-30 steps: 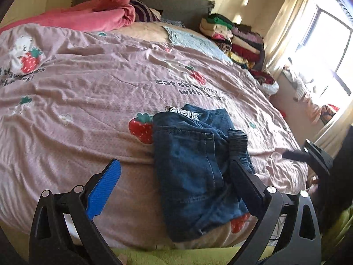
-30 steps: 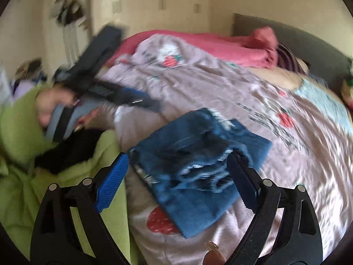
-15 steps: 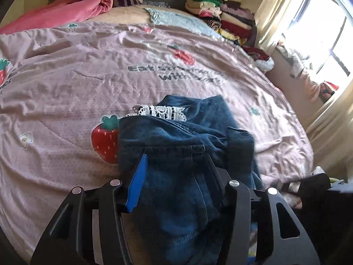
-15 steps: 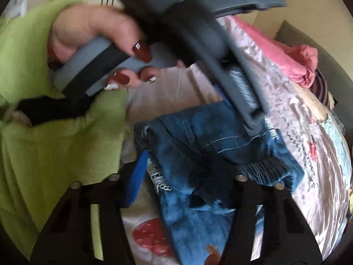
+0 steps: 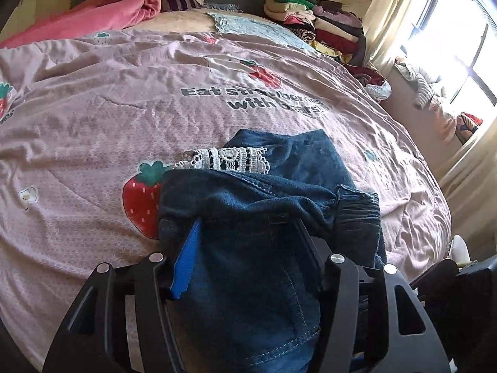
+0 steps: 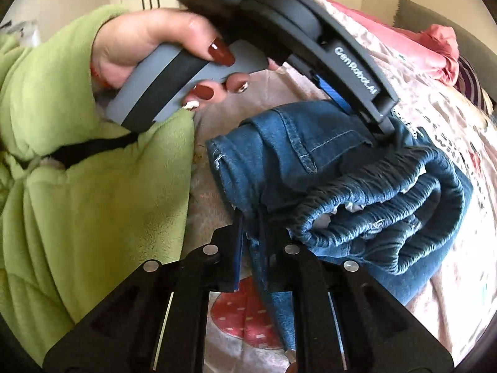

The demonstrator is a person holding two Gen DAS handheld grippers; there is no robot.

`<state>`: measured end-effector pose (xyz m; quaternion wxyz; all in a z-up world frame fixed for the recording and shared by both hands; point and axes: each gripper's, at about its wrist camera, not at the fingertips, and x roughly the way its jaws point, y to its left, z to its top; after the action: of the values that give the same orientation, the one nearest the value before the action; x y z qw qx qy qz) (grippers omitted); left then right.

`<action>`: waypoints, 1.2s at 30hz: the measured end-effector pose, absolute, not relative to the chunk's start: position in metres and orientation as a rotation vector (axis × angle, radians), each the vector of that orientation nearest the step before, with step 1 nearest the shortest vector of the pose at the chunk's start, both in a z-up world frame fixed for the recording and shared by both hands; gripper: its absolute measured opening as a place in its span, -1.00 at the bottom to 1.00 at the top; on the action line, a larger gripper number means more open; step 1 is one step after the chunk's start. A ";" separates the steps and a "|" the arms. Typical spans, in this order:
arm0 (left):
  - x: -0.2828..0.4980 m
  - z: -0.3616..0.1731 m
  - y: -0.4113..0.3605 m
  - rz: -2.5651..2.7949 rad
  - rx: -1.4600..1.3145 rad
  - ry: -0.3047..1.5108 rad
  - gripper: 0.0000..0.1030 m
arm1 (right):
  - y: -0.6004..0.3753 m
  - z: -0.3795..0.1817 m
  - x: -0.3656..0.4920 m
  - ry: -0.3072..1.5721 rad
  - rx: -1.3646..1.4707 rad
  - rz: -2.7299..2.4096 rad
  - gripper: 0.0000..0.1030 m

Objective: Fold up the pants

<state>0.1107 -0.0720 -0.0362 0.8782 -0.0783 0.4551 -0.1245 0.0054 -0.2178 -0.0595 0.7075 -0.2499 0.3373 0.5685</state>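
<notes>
- Right gripper clamped tight on a near edge of the pants, thin fold of denim pinched between the pads.
- Left gripper closed around a thick bunch of the same pants, fabric filling the gap.
- Pants bundled at the near edge of the pink strawberry bedspread, white lace trim poking out on the far side.
- Stacked clothes way back, far right.

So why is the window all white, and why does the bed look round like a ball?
Left wrist view: sun floods the window, washing it out to white, and the fisheye lens bends the bed cover into a dome. Right wrist view: dimmer, with the hand looming huge and the jeans sharp.
</notes>
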 end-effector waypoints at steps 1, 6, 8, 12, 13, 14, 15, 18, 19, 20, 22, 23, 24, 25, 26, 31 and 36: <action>0.110 -0.036 -0.072 -0.258 -0.165 0.948 0.09 | -0.218 -0.058 0.007 0.755 -0.543 1.258 -0.88; 0.105 -0.032 -0.072 -0.255 -0.164 0.942 0.09 | -0.225 -0.045 0.006 0.755 -0.488 1.247 -0.65; 0.103 -0.030 -0.073 -0.253 -0.163 0.939 0.09 | -0.230 -0.039 0.003 0.746 -0.471 1.239 -0.62; 0.098 -0.024 -0.072 -0.251 -0.171 0.923 0.09 | -0.244 -0.020 0.000 0.730 -0.413 1.218 -0.49; 0.096 -0.022 -0.072 -0.250 -0.169 0.919 0.09 | -0.248 -0.018 0.000 0.728 -0.402 1.213 -0.45; 0.094 -0.019 -0.072 -0.246 -0.164 0.912 0.11 | -0.252 -0.014 0.002 0.723 -0.392 1.203 -0.38; 0.093 -0.017 -0.072 -0.242 -0.162 0.909 0.25 | -0.255 -0.010 0.003 0.716 -0.379 1.192 -0.34; 0.087 -0.009 -0.072 -0.241 -0.148 0.883 0.69 | -0.261 -0.001 0.006 0.700 -0.354 1.184 -0.23; 0.085 -0.006 -0.072 -0.241 -0.148 0.879 0.69 | -0.263 0.002 0.007 0.697 -0.347 1.179 -0.21; 0.084 -0.004 -0.072 -0.240 -0.148 0.875 0.69 | -0.264 0.005 0.008 0.693 -0.341 1.174 -0.20; 0.080 0.001 -0.072 -0.238 -0.139 0.863 0.69 | -0.263 0.006 0.009 0.687 -0.325 1.165 -0.14; 0.078 0.003 -0.073 -0.237 -0.135 0.860 0.69 | -0.264 0.009 0.009 0.682 -0.317 1.162 -0.11; 0.077 0.005 -0.072 -0.234 -0.131 0.855 0.70 | -0.263 0.009 0.008 0.678 -0.313 1.160 -0.08; 0.075 0.008 -0.072 -0.229 -0.126 0.849 0.72 | -0.264 0.011 0.008 0.671 -0.307 1.156 -0.05; 0.074 0.009 -0.072 -0.228 -0.125 0.845 0.76 | -0.265 0.012 0.007 0.666 -0.304 1.151 0.03; 0.065 0.020 -0.071 -0.216 -0.111 0.818 0.85 | -0.271 0.022 0.005 0.631 -0.273 1.121 0.13; 0.054 0.028 -0.069 -0.193 -0.090 0.794 0.87 | -0.277 0.031 0.009 0.610 -0.242 1.082 0.31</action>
<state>0.0544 -0.0689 0.0277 0.9168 -0.0439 0.3858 -0.0937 0.0089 -0.2772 0.0312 0.8063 -0.1130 0.2850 0.5058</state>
